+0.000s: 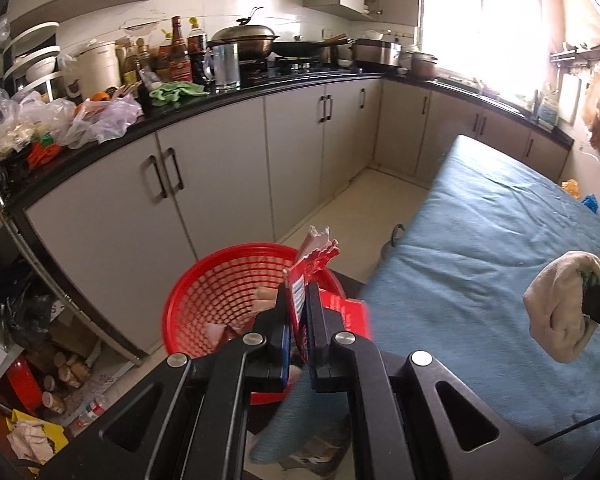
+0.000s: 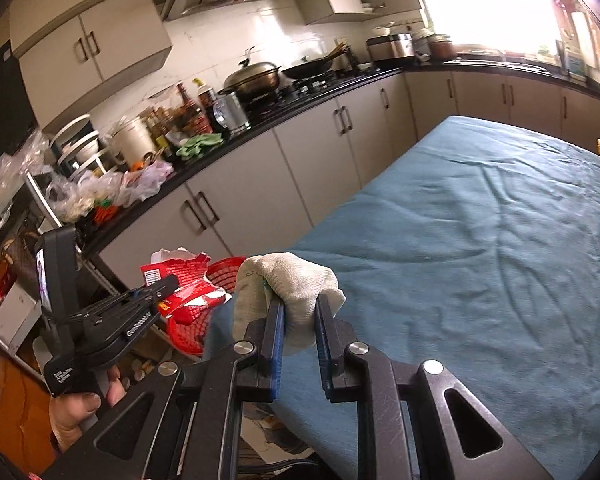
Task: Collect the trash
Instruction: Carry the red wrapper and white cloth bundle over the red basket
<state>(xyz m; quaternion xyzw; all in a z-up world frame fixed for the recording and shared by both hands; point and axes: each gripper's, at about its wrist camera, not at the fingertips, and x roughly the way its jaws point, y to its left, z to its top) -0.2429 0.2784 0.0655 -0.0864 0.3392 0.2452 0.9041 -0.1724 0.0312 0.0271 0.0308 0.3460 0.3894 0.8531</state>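
The left gripper (image 1: pixel 298 300) has its jaws clenched on a torn red snack wrapper (image 1: pixel 314 258), which sticks up past the fingertips with its ragged white-lined edge on top. Directly ahead of and below those jaws sits the red mesh waste basket (image 1: pixel 220 288), its open mouth facing up, with a few pale scraps already lying inside. From the right wrist view the same wrapper (image 2: pixel 180 280) hangs over the basket's rim (image 2: pixel 224 270), so I judge the drop to be close at hand.

The right gripper (image 2: pixel 298 320) is clamped on a crumpled off-white cloth wad (image 2: pixel 288 280), perhaps a sock or glove, with a bit of green showing at a seam. The wad bulges out above and to either side of the jaws, over the near edge of the blue cloth-covered table (image 2: pixel 480 240).

Both pieces look very light. The wrapper is thin, crinkly film, likely slick, so it could slide out of a loose pinch or cling to a pad when let go; a grip low on the flat printed body, as now, seems safest. The cloth wad is soft and squashy and should not slip, but it may unroll and trail, so holding it through the thick middle of the bundle is the sensible place.
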